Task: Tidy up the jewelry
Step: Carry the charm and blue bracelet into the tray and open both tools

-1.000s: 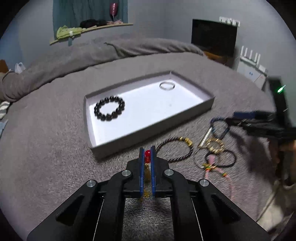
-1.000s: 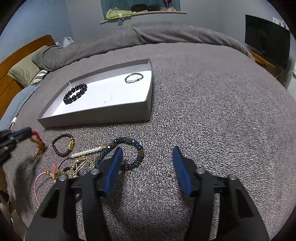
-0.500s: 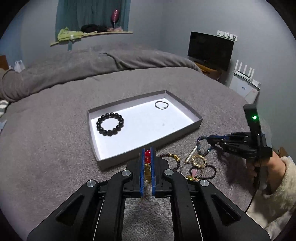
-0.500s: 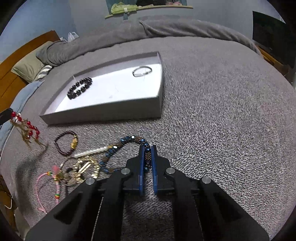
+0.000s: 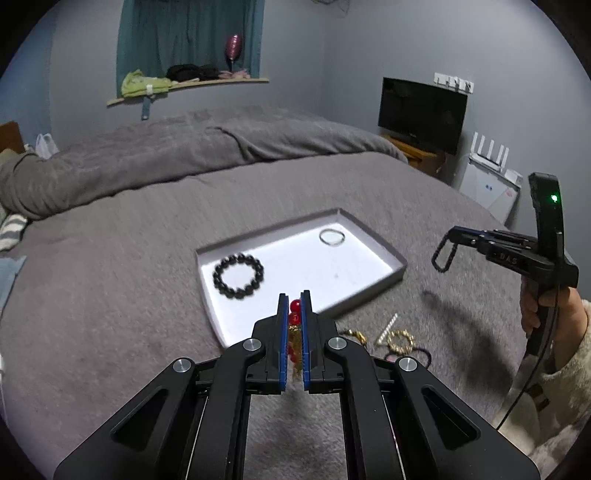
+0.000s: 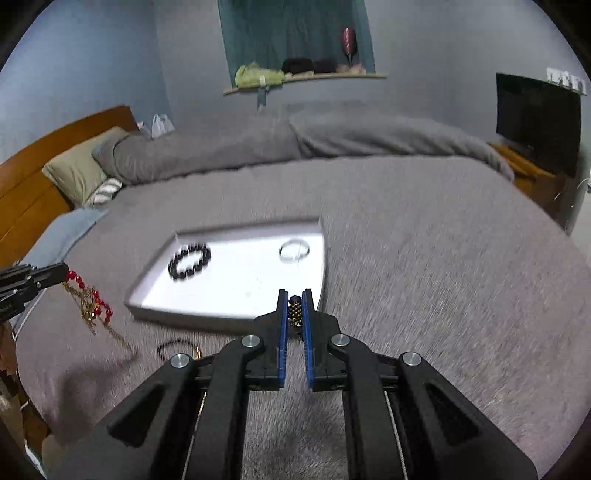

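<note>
Ahead of your claw, a grey-covered bed (image 5: 258,206) fills the blue-grey room; beyond it a curtained window (image 5: 190,33), a television (image 5: 421,112) to the right.

black claw (image 5: 294,314), blue pads, silver screws, fluffy cream sleeve (image 5: 565,384).

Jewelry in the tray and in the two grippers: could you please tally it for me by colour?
Black bead bracelet: 1
Silvery bangle: 1
Red-and-gold strand, in the left gripper: 1
Dark beaded strand, in the right gripper: 1
Total: 4
</note>
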`<state>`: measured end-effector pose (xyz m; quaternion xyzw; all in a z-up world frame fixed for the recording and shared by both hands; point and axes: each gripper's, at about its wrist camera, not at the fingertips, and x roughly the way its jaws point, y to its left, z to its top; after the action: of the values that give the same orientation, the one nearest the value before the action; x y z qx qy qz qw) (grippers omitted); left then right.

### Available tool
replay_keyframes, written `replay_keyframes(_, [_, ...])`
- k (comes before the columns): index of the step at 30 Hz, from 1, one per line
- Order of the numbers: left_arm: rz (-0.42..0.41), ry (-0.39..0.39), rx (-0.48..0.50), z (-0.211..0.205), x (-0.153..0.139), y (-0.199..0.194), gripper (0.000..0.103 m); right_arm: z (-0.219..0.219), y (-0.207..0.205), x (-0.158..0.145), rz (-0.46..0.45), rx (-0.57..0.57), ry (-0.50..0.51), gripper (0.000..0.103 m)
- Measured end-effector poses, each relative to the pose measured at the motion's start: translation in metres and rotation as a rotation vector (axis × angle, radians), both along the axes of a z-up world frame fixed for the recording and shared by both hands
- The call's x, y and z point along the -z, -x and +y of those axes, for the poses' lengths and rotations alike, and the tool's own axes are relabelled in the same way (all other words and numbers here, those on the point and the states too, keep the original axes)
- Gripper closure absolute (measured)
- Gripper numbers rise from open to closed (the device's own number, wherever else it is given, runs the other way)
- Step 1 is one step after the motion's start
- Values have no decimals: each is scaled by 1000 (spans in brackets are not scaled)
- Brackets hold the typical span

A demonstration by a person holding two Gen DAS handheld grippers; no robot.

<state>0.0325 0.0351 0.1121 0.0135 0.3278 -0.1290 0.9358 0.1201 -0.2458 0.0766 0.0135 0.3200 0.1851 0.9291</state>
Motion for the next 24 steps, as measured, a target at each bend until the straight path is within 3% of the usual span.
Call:
replay_keyframes(11, [-21,-67,-35,5,-24,-46,96,18,-33,-17,-30,-13,-21,96])
replay_keyframes(18, [-3,-51,-14,-8,-15,-78,96,44,-54,-4,7,-44,-30,96])
replay_keyframes(24, [37,-13,25,-24,11,-96,96,66,-71,21,61,-63,-35,96])
